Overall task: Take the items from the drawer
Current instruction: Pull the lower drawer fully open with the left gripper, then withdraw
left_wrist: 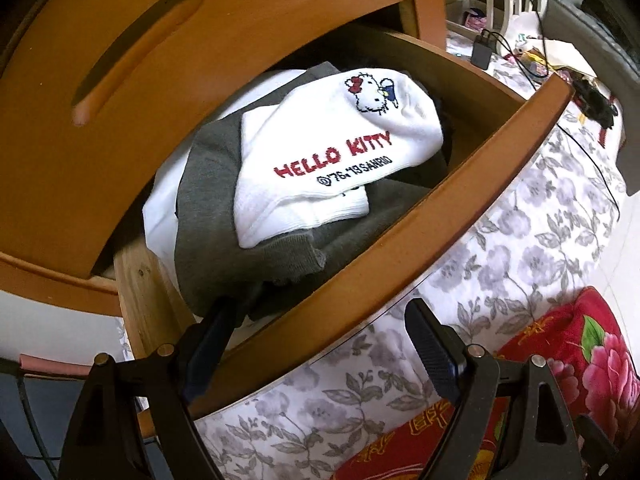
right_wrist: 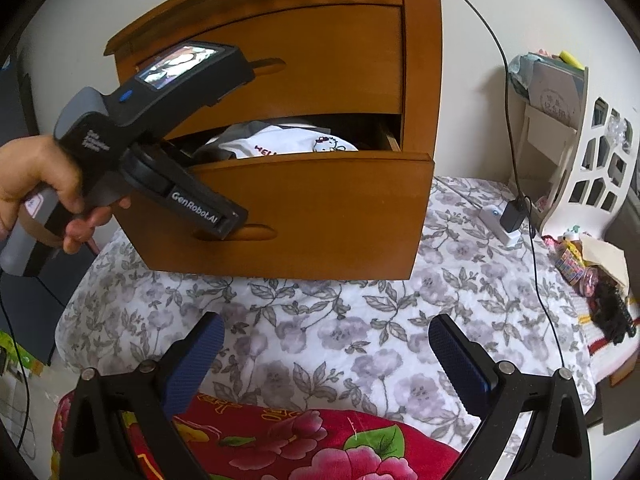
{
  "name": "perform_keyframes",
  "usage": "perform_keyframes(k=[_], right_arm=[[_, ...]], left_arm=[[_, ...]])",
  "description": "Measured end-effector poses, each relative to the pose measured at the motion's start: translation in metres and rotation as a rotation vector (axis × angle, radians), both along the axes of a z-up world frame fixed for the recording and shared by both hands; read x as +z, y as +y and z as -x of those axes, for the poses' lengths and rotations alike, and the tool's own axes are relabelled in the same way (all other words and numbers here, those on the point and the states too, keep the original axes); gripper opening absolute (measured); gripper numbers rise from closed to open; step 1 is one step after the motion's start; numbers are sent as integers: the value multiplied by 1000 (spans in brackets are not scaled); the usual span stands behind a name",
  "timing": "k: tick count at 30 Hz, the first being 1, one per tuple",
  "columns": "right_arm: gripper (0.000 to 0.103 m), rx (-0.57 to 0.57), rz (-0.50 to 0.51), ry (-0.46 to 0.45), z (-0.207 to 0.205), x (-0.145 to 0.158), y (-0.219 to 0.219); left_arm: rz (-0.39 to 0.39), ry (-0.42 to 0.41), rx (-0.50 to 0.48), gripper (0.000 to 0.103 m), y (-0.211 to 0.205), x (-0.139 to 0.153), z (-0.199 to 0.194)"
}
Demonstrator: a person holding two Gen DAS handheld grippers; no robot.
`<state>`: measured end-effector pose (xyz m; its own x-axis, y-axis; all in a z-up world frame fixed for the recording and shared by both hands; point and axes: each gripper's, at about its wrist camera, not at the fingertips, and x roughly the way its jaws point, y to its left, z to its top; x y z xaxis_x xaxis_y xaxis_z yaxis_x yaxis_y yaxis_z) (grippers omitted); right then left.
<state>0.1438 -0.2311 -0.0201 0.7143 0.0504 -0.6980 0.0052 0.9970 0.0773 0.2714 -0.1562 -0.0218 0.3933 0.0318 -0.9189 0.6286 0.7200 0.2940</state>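
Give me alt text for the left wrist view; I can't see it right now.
The open left gripper straddles the front panel of a pulled-out wooden drawer. Inside, a white Hello Kitty sock lies on grey clothing. A floral bedspread lies beyond.

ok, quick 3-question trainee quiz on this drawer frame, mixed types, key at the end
1. True or false: the left gripper straddles the front panel of the open drawer, one finger inside and one outside.
2. What lies on top of the grey garment? A) white sock B) charger C) red blanket
3. Fill in: the right gripper hangs open over the floral ___.

Key:
1. True.
2. A, the white sock printed HELLO KITTY.
3. Sheet; this gripper holds nothing.
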Motion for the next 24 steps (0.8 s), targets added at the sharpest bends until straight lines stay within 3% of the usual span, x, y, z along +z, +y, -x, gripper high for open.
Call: perform_keyframes(k=[24], right_arm=[[103,35,55,-7,18,12,15]], left_arm=[[65,2,38,87,26,17,-15]])
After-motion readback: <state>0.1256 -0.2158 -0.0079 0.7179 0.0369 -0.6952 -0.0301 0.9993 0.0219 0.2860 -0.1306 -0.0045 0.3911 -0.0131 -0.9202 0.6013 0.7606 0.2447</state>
